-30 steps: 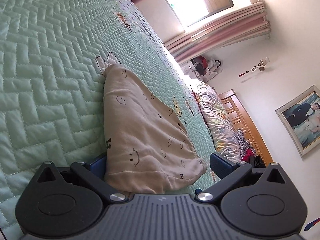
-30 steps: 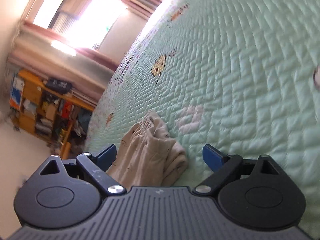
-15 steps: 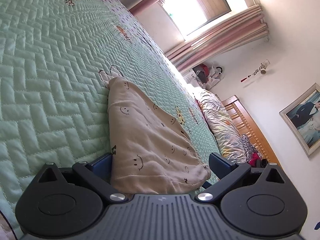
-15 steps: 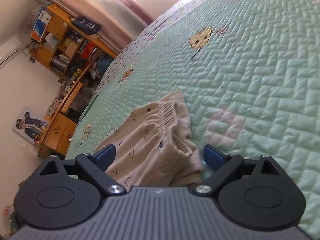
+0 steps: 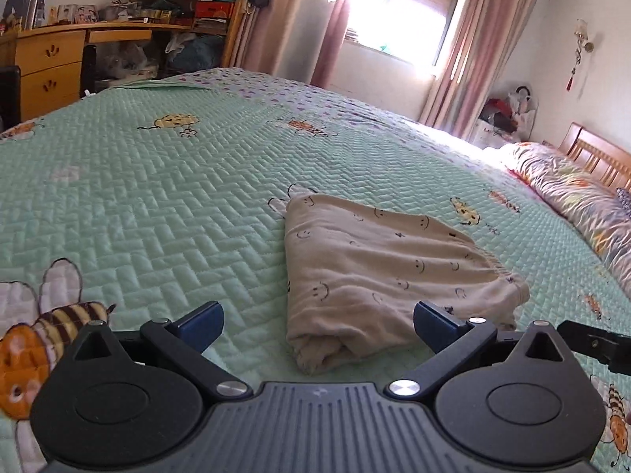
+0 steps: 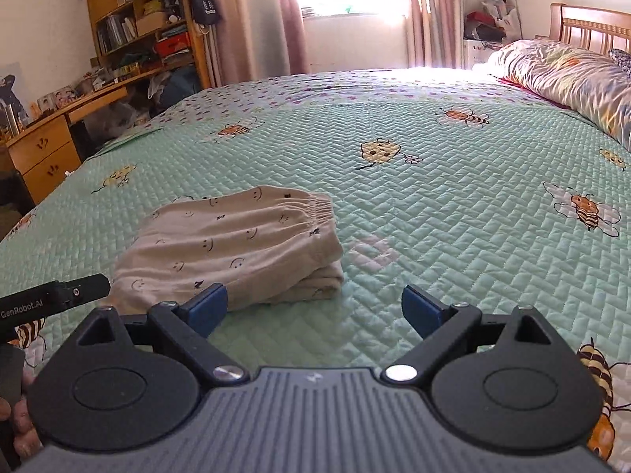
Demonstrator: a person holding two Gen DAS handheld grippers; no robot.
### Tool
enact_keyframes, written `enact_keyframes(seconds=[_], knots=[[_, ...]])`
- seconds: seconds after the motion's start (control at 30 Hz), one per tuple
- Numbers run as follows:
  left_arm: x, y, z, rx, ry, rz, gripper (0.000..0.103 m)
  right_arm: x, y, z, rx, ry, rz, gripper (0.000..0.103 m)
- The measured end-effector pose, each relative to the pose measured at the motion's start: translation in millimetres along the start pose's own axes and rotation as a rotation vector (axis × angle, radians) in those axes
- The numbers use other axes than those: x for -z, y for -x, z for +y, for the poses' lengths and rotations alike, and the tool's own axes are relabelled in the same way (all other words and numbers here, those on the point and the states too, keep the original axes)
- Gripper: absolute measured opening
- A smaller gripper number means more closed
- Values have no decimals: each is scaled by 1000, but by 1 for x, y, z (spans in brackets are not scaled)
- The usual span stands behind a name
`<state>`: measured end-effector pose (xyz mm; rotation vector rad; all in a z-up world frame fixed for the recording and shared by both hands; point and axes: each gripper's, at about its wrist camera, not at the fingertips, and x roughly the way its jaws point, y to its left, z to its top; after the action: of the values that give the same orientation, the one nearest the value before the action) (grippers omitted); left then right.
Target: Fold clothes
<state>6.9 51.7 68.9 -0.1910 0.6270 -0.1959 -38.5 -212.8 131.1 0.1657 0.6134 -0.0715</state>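
Beige smiley-print shorts (image 5: 378,272) lie folded in a flat bundle on the green quilted bedspread (image 5: 157,213), elastic waistband to the right. My left gripper (image 5: 317,325) is open just short of the bundle's near edge, nothing between its blue pads. In the right wrist view the same folded shorts (image 6: 236,248) sit ahead and to the left. My right gripper (image 6: 315,309) is open over bare quilt (image 6: 453,228), its left pad (image 6: 207,307) close to the bundle's near edge. Neither gripper holds cloth.
A floral pillow (image 6: 568,75) and wooden headboard (image 6: 595,19) lie at the right. A wooden desk (image 5: 51,67) and shelves (image 6: 146,23) stand beyond the bed's left side. The other gripper's black body (image 6: 51,299) shows at left with a hand (image 6: 15,425).
Both grippers have swung level from a strongly rolled view and drawn back from the shorts. The cloth that lay between the jaws now lies in front of them.
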Motion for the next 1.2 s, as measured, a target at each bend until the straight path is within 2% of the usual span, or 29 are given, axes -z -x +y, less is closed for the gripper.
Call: enact_keyframes(seconds=[0.2, 0.33, 0.47, 0.8, 1.2], knots=[[-28, 48, -28, -106, -66, 9, 102, -21, 20, 24, -50, 16, -25, 95], [-60, 78, -45, -152, -92, -17, 102, -44, 32, 37, -38, 37, -9, 95], [-81, 97, -65, -230, -124, -30, 102, -63, 47, 46, -10, 91, -23, 95], [-79, 101, -85, -254, -144, 12, 102, -72, 63, 47, 15, 100, -27, 95], [-79, 83, -84, -263, -142, 42, 102, -69, 51, 45, 32, 96, -8, 95]])
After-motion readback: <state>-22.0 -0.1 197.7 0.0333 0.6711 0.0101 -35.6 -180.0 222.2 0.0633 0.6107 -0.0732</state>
